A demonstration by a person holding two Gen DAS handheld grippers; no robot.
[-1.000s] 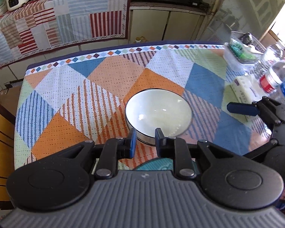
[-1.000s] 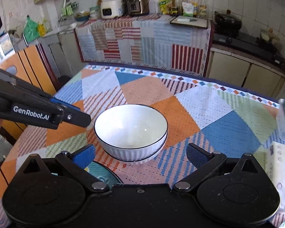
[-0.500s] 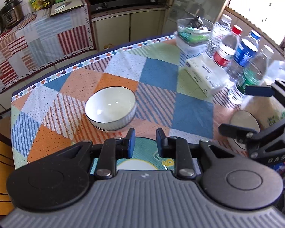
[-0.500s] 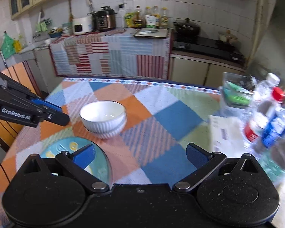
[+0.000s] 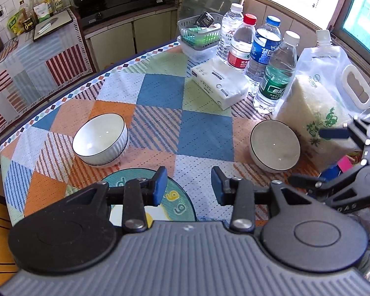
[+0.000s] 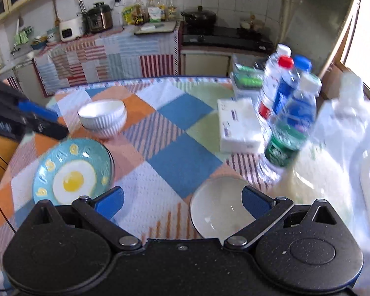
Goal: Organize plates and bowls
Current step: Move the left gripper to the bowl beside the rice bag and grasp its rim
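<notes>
Jaws of left gripper (image 5: pixel 187 185) just opening, nothing between; right gripper (image 6: pixel 183 202) wide open above bowl (image 6: pixel 219 206), lower right.

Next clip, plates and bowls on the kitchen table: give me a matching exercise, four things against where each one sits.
Things:
1. stacked white bowls
2. single white bowl
3. fried-egg plate
4. tissue pack

Places:
A. beside the rice bag, on the window side
B. in front of the water bottles
C. near table edge, just in front of the stacked bowls
D. on the patchwork cloth, towards the counter side

Pairs: 1-D, 2-A, 3-C, 4-B
</notes>
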